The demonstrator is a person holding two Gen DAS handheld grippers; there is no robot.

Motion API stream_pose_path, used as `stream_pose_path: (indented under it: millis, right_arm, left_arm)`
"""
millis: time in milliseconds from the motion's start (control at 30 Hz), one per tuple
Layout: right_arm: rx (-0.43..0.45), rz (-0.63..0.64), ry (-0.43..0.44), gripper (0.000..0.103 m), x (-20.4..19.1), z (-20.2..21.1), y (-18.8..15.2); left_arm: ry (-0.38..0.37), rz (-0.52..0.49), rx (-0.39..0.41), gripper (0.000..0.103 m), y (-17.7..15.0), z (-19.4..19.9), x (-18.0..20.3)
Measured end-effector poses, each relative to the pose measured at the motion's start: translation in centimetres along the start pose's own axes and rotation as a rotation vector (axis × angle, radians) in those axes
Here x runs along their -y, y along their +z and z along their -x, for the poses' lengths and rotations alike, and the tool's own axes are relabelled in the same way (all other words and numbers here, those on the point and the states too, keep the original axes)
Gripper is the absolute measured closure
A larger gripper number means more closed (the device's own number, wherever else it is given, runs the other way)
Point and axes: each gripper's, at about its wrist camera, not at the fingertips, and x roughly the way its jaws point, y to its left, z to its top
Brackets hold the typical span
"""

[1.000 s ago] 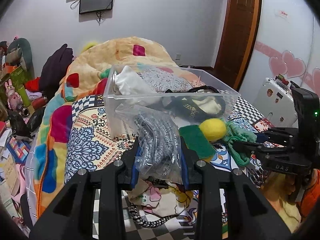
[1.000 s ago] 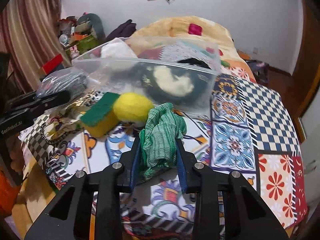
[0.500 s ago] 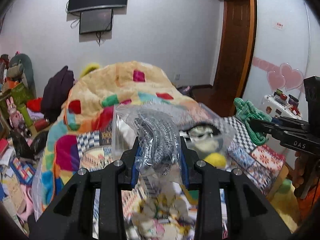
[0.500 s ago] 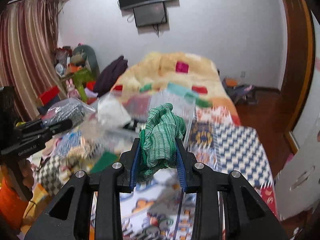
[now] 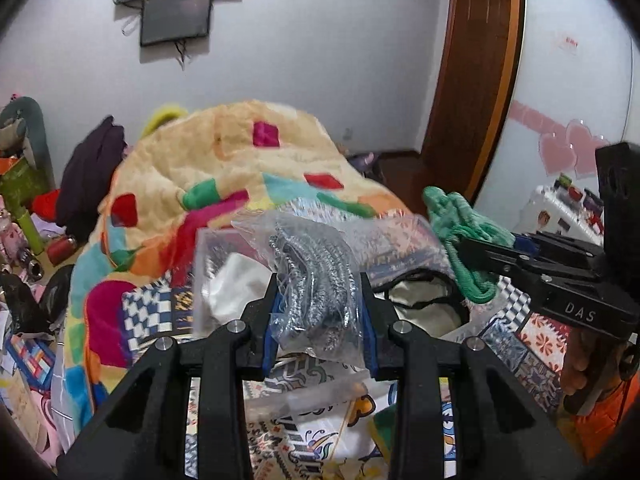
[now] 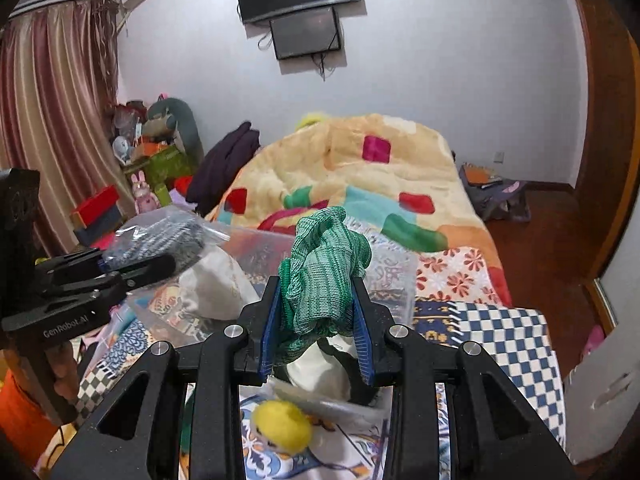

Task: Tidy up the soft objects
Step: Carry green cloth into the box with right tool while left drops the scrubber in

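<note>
My left gripper (image 5: pixel 318 312) is shut on a clear plastic bag of silver scourers (image 5: pixel 316 276) and holds it above the near edge of a clear plastic bin (image 5: pixel 202 280). My right gripper (image 6: pixel 318 320) is shut on a green knitted cloth (image 6: pixel 320 276), held above the same bin (image 6: pixel 394 280). The right gripper with the cloth (image 5: pixel 460 232) shows at the right of the left wrist view. The left gripper with the bag (image 6: pixel 160 236) shows at the left of the right wrist view. A white cloth (image 5: pixel 236 284) and a black-rimmed item (image 5: pixel 424 304) lie in the bin.
A yellow ball (image 6: pixel 284 426) lies on the patterned bedspread (image 6: pixel 500 332) in front of the bin. A heaped multicoloured blanket (image 5: pixel 224 168) lies behind the bin. Clutter stands at the left by the curtain (image 6: pixel 48 128). A wooden door (image 5: pixel 476 80) is at the right.
Both grippers have risen from the bedspread with their loads and moved forward over the bin. The bin and the yellow ball now lie lower in view.
</note>
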Motion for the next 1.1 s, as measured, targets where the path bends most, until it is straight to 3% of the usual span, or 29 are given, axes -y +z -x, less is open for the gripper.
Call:
stream_pose_path:
  millis: [167, 333, 500, 600, 667, 833, 933, 1100]
  right_arm:
    - [-0.073, 0.036, -0.018, 0.073, -0.6, -2.7, -0.6]
    - [-0.117, 0.071, -0.040, 0.068, -1.1, -3.4, -1.4]
    - [-0.118, 0.077, -0.064, 0.048, -0.7, -2.9, -1.3]
    - [-0.101, 0.078, -0.064, 0.047, -0.7, -1.9, -0.9]
    - [-0.081, 0.083, -0.072, 0.043, -0.8, -0.9, -0.6]
    - [-0.017, 0.089, -0.063, 0.028, -1.3, 1.5, -0.4]
    - [0.006, 0.087, -0.052, 0.022, -1.8, 3.0, -0.7]
    - [0.005, 0.075, -0.032, 0.022, -2.3, 4.4, -2.0]
  left_arm:
    - [-0.019, -0.017, -0.105, 0.070, -0.5, -3.1, 0.5]
    - [-0.012, -0.038, -0.147, 0.066, -1.1, -4.0, 1.0]
    - [0.003, -0.056, -0.099, 0.044, -1.2, -2.7, 1.5]
    - [0.011, -0.072, -0.062, 0.038, -1.0, -1.1, 1.7]
    - [0.022, -0.074, -0.033, 0.025, -0.9, 0.2, 1.7]
    - [0.060, -0.073, 0.040, 0.004, -1.1, 3.6, 1.6]
    - [0.086, -0.067, 0.062, 0.002, -1.7, 5.3, 1.1]
    - [0.095, -0.047, 0.032, 0.001, -3.8, 6.7, 0.4]
